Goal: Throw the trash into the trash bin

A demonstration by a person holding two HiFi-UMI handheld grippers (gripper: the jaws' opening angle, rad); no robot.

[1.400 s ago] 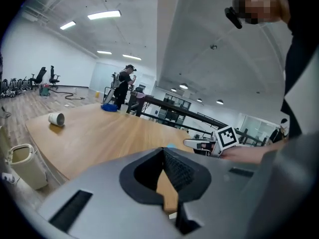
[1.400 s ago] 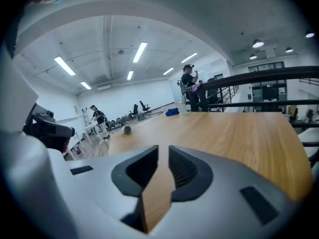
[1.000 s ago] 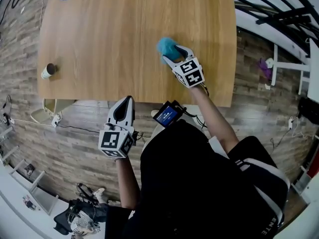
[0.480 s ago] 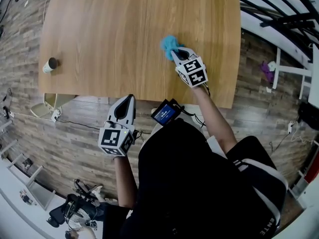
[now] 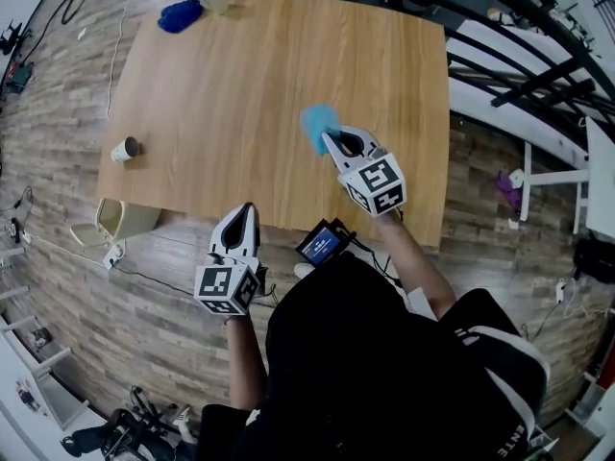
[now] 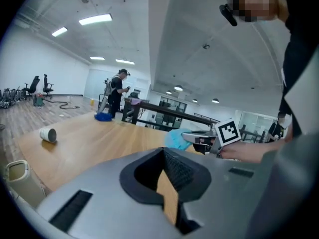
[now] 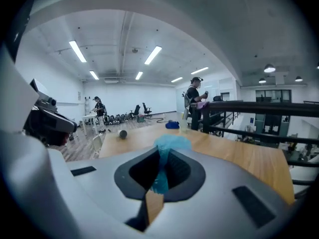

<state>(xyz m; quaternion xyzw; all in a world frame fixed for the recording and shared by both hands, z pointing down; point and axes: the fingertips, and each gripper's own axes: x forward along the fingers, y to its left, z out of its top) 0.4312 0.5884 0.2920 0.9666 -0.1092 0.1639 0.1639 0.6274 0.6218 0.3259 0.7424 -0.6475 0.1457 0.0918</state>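
My right gripper (image 5: 330,140) is shut on a crumpled light-blue wad of trash (image 5: 316,126) and holds it above the wooden table (image 5: 240,84). In the right gripper view the wad (image 7: 169,144) sticks up from between the closed jaws. My left gripper (image 5: 244,211) hovers at the table's near edge, shut with nothing in it. A cream trash bin (image 5: 123,221) stands on the floor by the table's near left corner and shows in the left gripper view as well, bin (image 6: 17,176). A paper cup (image 5: 125,149) lies on its side near the left edge.
A dark blue object (image 5: 180,14) lies at the table's far left corner. Black railings (image 5: 519,56) run along the right side. A cable (image 5: 144,250) crosses the floor near the bin. People (image 7: 195,98) stand beyond the table's far end.
The right gripper's jaws closed on the blue wad and lifted it off the table. The left gripper rose a little.
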